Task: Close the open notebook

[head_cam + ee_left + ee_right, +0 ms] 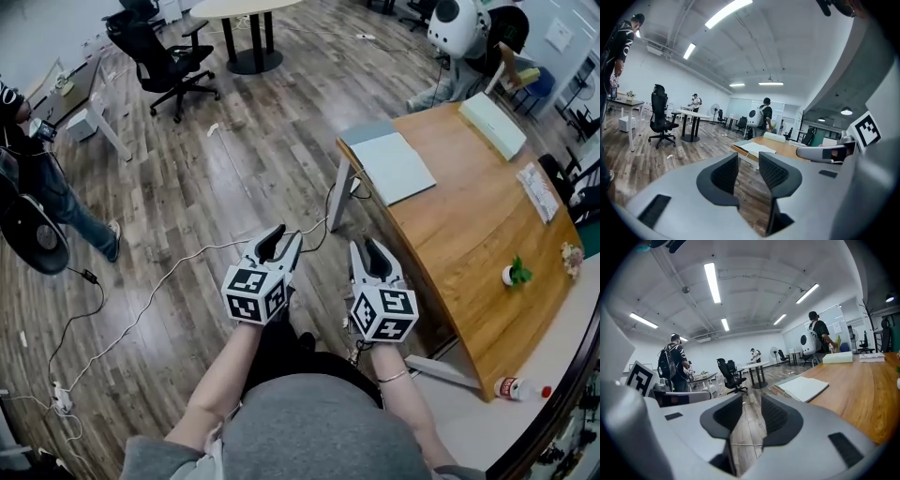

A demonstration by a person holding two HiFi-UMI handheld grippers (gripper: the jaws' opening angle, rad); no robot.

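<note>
The open notebook (392, 164) lies flat with pale pages up on the near corner of the curved wooden table (469, 234). It also shows ahead in the left gripper view as the notebook (757, 148) and in the right gripper view as the notebook (804, 388). Both grippers hover over the floor, well short of the table. My left gripper (284, 239) is open with nothing between its jaws; through the gap of the left gripper (748, 161) I see floor. My right gripper (368, 249) is likewise open and empty, as the right gripper (751, 404) confirms.
On the table are a white box (492, 125), a small plant (514, 274) and a bottle (520, 387). A person with a white backpack (459, 37) stands at its far end. An office chair (159, 56), a round table (246, 14), another person (37, 187) and floor cables (169, 272) are to the left.
</note>
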